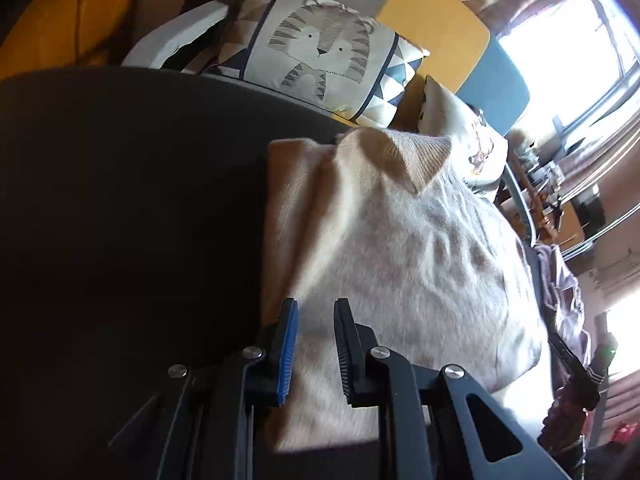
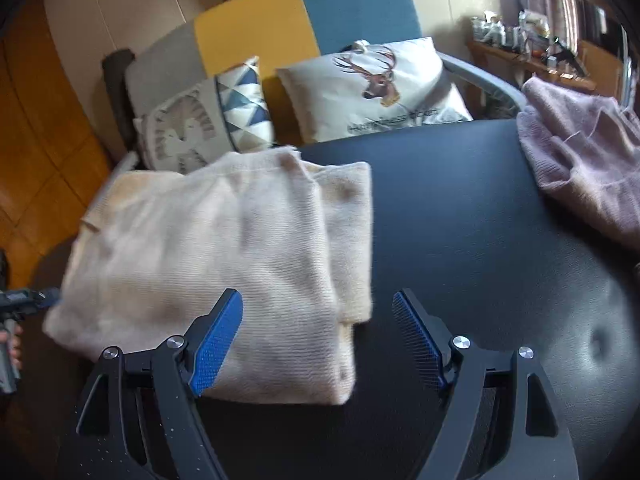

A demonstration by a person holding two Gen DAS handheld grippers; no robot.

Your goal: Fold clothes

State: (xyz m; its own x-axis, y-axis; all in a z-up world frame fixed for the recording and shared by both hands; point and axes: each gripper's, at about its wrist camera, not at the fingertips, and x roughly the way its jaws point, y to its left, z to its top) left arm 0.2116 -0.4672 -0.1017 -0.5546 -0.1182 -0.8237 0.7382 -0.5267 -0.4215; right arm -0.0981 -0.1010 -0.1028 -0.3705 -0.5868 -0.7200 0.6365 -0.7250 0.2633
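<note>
A folded cream sweater lies on a black table, at its left side, with its far-left corner reaching the table's edge. The folds are stacked, a narrower layer showing along the right side and a ribbed hem turned over at the far end in the left wrist view.

The right gripper hovers over the near right corner of the sweater with its jaws spread wide. The blue pad of its left finger sits above the cloth and the right finger above bare table; nothing is between them that they press on.

The left gripper is at the sweater's left edge, jaws narrowed to a small gap. Cream knit fills the gap in the left wrist view, but whether the pads actually pinch a fold or only stand over the cloth cannot be told. In the right wrist view this gripper shows at the far left edge of the picture, just beside the sweater.

A pink sweater lies crumpled at the far right of the table, well apart from the cream one. Beyond the table stands a sofa in grey, yellow and blue, with a tiger cushion on the left and a deer cushion to its right.
</note>
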